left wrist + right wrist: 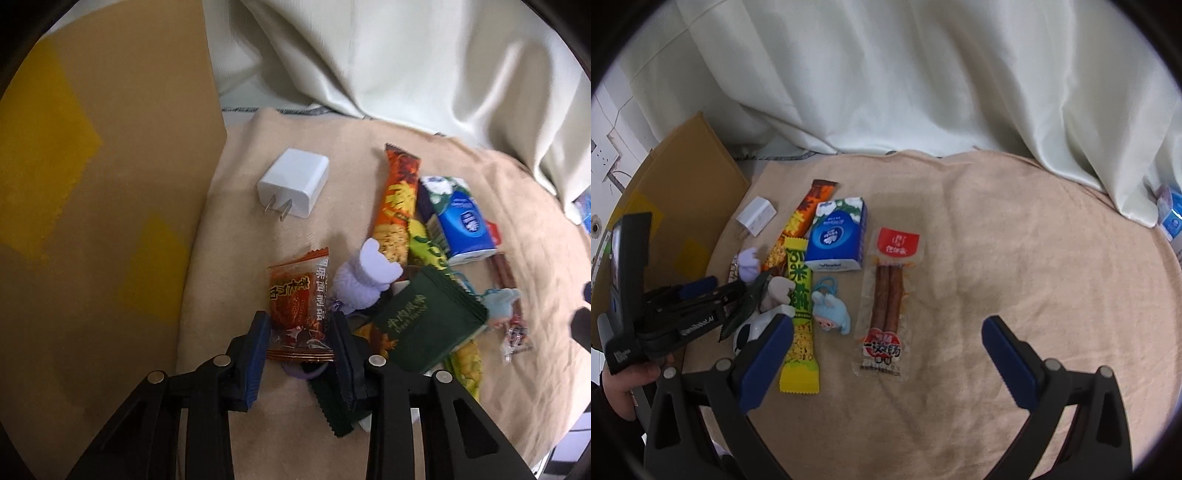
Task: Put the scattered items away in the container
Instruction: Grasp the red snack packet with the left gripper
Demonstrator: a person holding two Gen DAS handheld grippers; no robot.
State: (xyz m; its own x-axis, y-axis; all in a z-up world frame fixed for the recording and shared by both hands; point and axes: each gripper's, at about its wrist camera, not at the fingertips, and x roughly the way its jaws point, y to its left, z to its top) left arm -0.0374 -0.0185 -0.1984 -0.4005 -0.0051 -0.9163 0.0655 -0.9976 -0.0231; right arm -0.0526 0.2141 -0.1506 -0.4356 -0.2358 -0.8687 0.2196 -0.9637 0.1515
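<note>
My left gripper is shut on a small red-orange snack packet, holding it over the beige towel, just right of the cardboard box. Next to it lie a white charger, a purple toy, a dark green packet, an orange snack bar and a blue tissue pack. My right gripper is open and empty, low over the towel with the sausage pack between its fingers. The yellow snack bar and blue toy lie left of it.
Pale curtains hang behind the towel. The cardboard box stands at the towel's left edge. Blue-white packs sit at the far right by the curtain. The left gripper and hand show at left in the right wrist view.
</note>
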